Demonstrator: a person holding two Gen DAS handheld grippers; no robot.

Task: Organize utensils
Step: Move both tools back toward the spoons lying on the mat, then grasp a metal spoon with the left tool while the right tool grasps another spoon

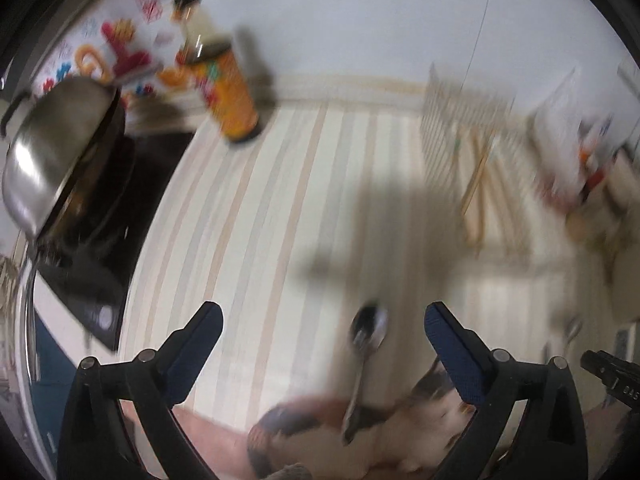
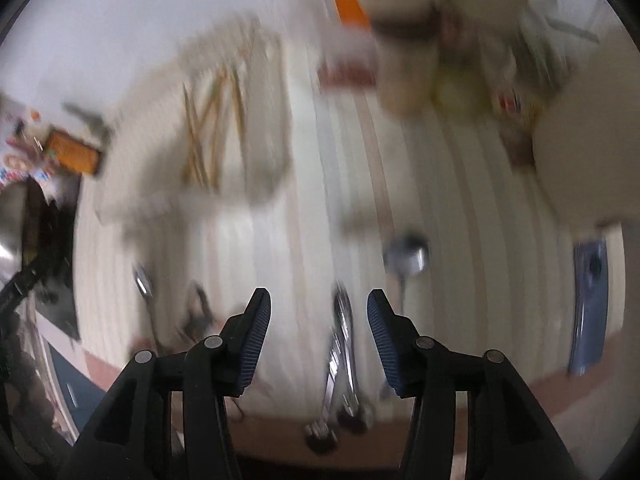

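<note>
In the left wrist view my left gripper (image 1: 323, 309) stands wide open above the striped counter (image 1: 280, 200). A metal spoon (image 1: 366, 344) lies on the counter between its fingers, nearer the right one and touching neither. In the blurred right wrist view my right gripper (image 2: 319, 295) is open, and a bundle of metal utensils (image 2: 342, 344) lies below the gap, apart from both pads. A round-bowled spoon (image 2: 406, 258) lies just beyond the right finger and another spoon (image 2: 142, 280) lies to the left. A white slatted rack (image 2: 224, 120) at the back holds chopsticks (image 2: 208, 132).
A bottle with an orange label (image 1: 232, 92) stands at the back left. A pan with a steel lid (image 1: 52, 148) sits on a black cooktop (image 1: 100, 240) at the left. Blurred jars and packets (image 2: 420, 60) crowd the back right. A blue item (image 2: 588, 300) lies at the right.
</note>
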